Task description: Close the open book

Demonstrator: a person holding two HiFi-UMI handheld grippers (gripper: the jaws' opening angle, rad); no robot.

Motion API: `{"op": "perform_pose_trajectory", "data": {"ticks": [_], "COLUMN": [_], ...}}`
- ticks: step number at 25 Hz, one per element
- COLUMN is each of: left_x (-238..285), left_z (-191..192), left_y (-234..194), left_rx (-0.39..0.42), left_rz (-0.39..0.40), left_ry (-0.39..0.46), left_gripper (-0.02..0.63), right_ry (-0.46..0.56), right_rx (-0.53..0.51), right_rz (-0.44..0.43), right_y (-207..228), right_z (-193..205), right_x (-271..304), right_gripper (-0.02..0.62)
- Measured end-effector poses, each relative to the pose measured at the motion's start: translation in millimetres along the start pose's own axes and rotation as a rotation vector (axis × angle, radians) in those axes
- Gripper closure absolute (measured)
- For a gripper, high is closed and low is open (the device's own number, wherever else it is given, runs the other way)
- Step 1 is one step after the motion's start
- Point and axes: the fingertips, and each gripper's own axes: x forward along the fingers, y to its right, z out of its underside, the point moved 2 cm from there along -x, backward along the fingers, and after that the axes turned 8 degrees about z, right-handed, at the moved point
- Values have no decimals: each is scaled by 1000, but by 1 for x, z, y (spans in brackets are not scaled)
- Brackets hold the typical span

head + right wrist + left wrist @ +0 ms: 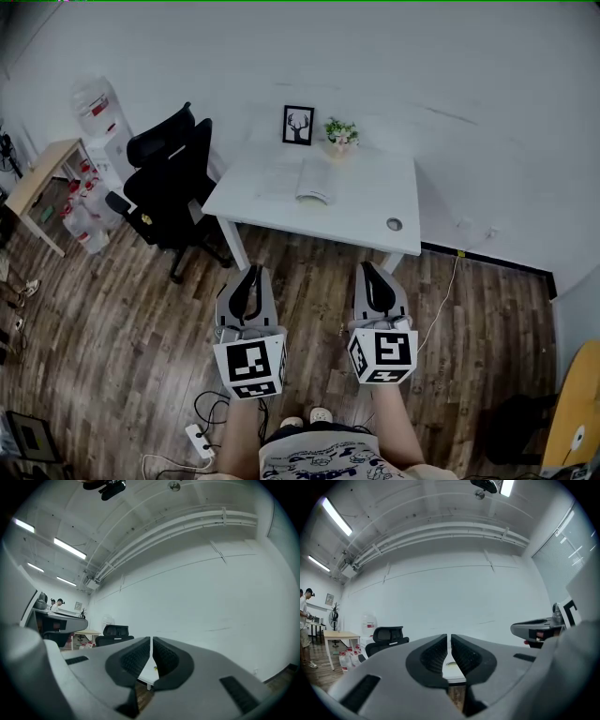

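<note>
Inventory: one left gripper [251,274], one right gripper [367,269], one book [314,181], one white table [375,202], one framed picture [298,125], one potted plant [340,133], one black chair [169,178]. The book (pale, lying flat, page detail too small to resolve) sits at upper centre of the frame, mid-table, just below picture and plant. Both grippers, at lower centre, have jaws pressed together on nothing, well apart from the table.

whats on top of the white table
A book, a framed deer picture, a small potted plant and a round cable hole. What lies under the book is covered.
</note>
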Motion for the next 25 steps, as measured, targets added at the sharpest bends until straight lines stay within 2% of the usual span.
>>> {"op": "perform_pose_trajectory", "data": {"ticks": [11, 20, 25], "left_x": [39, 89, 129], "left_z": [8, 14, 18], "left_y": [11, -18, -40], "left_rx": [-18, -19, -27], "left_rz": [-2, 9, 30], "left_ry": [-5, -4, -7], "left_gripper": [572, 568, 523], "right_ry": [-21, -25, -28], "right_rx": [14, 16, 17], "right_rz": [-4, 7, 24], "right_y": [29, 25, 22], "right_z": [11, 17, 20], "right_x": [31, 87, 129], "right_gripper": [565, 565, 565]}}
